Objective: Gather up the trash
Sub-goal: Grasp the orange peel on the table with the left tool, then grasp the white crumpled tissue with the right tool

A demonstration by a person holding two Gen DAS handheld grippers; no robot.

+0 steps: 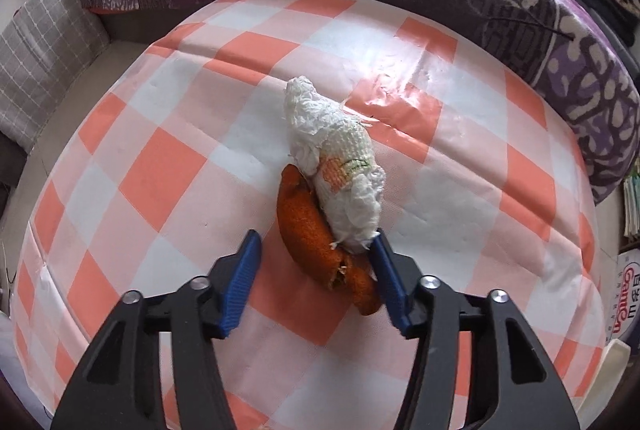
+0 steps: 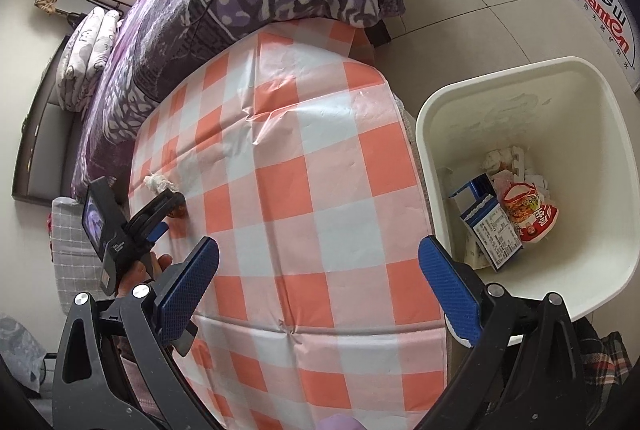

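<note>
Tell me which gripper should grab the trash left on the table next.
Left. The left gripper already straddles the orange peel beside the tissue wad. The right gripper is open over bare tablecloth near the bin.

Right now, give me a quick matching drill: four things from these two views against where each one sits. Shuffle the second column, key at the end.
Things:
1. crumpled tissue
2. orange peel
3. noodle packet
4. trash bin

Places:
A. on the floor beside the table
B. on the checked tablecloth, partly under the tissue
C. at the bottom of the bin
D. lying on top of the peel, one end against a pad of the left tongs

Pairs: 1-D, 2-B, 3-C, 4-A
</note>
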